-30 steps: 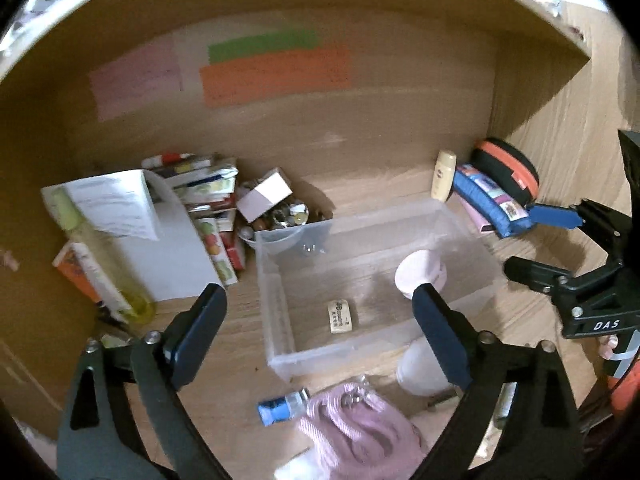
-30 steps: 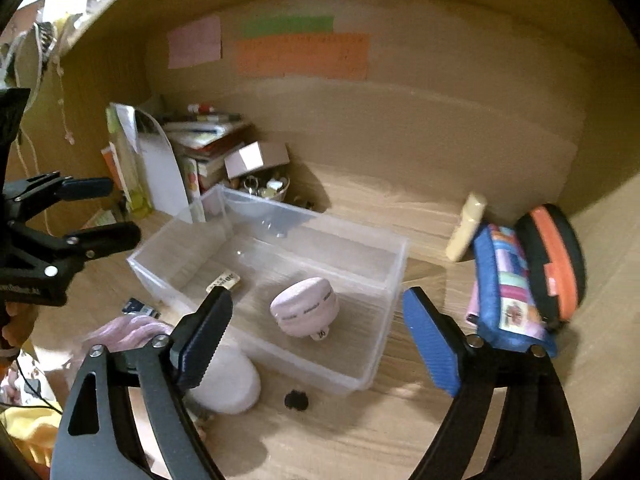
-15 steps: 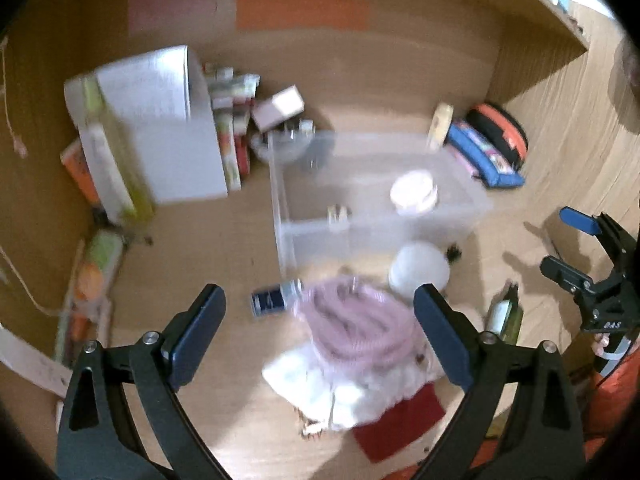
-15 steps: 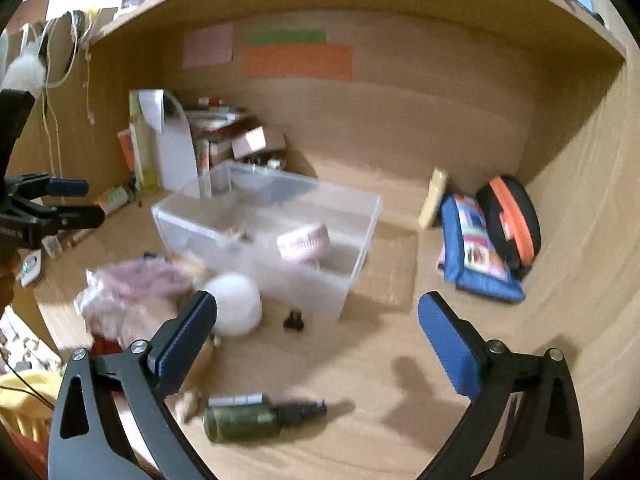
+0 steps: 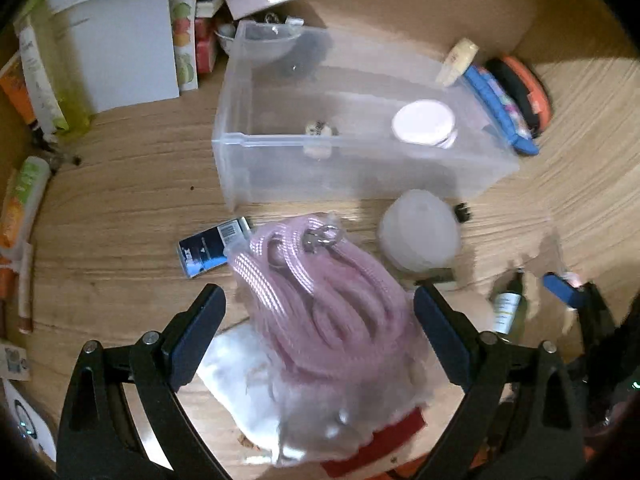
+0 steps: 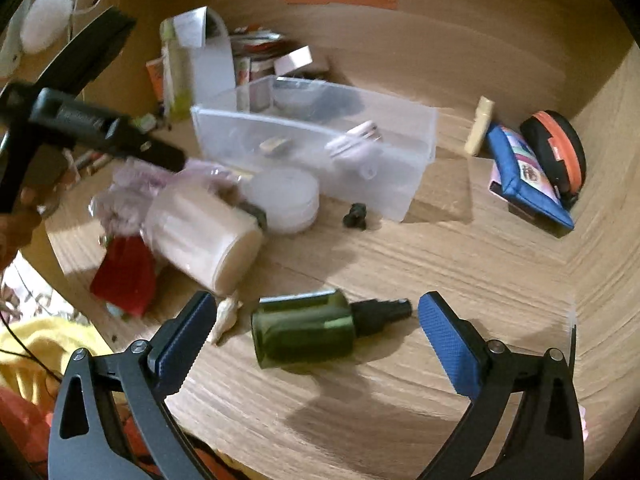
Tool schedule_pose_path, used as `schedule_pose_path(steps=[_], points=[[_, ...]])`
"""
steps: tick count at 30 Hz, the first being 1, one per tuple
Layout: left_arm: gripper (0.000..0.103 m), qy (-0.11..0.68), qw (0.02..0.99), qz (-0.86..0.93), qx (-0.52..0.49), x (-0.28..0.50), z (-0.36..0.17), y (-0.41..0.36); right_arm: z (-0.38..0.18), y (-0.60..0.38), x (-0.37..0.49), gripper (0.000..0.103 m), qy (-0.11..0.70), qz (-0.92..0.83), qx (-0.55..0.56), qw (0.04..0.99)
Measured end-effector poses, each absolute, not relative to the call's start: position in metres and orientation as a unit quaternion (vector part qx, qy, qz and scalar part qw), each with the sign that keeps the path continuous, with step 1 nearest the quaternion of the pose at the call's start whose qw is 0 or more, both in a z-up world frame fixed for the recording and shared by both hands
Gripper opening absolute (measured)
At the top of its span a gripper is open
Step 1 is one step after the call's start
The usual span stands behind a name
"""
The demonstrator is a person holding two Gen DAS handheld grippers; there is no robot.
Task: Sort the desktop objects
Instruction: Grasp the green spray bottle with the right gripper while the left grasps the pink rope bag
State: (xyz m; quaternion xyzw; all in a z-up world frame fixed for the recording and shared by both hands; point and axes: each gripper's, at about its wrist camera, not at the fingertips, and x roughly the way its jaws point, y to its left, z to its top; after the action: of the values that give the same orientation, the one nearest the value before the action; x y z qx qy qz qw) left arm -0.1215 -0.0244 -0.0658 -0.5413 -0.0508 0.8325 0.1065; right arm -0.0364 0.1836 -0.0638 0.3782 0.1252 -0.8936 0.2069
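A clear plastic bin (image 5: 240,168) (image 6: 416,168) stands on the wooden desk and holds a small eraser (image 5: 318,130) and a round pink timer (image 5: 424,122). My left gripper (image 5: 318,336) is open, its jaws on either side of a bagged coil of pink rope (image 5: 320,304). My right gripper (image 6: 312,334) is open around a dark green spray bottle (image 6: 308,330) that lies on its side. A white round container (image 5: 418,236) (image 6: 286,196) and a cream jar (image 6: 200,232) lie in front of the bin.
A blue card (image 5: 208,250) lies left of the rope, a red cloth (image 6: 124,274) under it. A small black clip (image 6: 355,216) sits by the bin. Pouches (image 6: 528,176) lie at the right wall. Books and boxes (image 5: 120,40) stand at the back left.
Both grippers have pulled back from the bin and come down low over the front of the desk. The rope now lies between my left jaws and the green bottle between my right jaws.
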Motion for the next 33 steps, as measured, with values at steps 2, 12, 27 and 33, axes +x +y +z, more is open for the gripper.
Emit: schedule_pose_path(steps=[2,12,27,33], points=[[0.096,-0.044,0.104,0.825,-0.553,-0.127,-0.071,-0.019,-0.070,0.187,-0.041,0.101,0.128,-0.891,0.387,0.198],[0.096,-0.057,0.096,0.789,-0.604,-0.148,-0.095,-0.014,-0.094,0.202,-0.064,0.093,0.084,-0.874,0.426,0.220],[0.063,0.001,0.109,0.842,-0.529,-0.119,-0.076,-0.013,-0.062,0.227,-0.069,0.093,0.041,-0.902,0.378,0.207],[0.062,0.010,0.103,0.871,-0.481,-0.099,-0.058,-0.024,-0.050,0.231,-0.080,0.093,0.027,-0.907,0.368,0.202]])
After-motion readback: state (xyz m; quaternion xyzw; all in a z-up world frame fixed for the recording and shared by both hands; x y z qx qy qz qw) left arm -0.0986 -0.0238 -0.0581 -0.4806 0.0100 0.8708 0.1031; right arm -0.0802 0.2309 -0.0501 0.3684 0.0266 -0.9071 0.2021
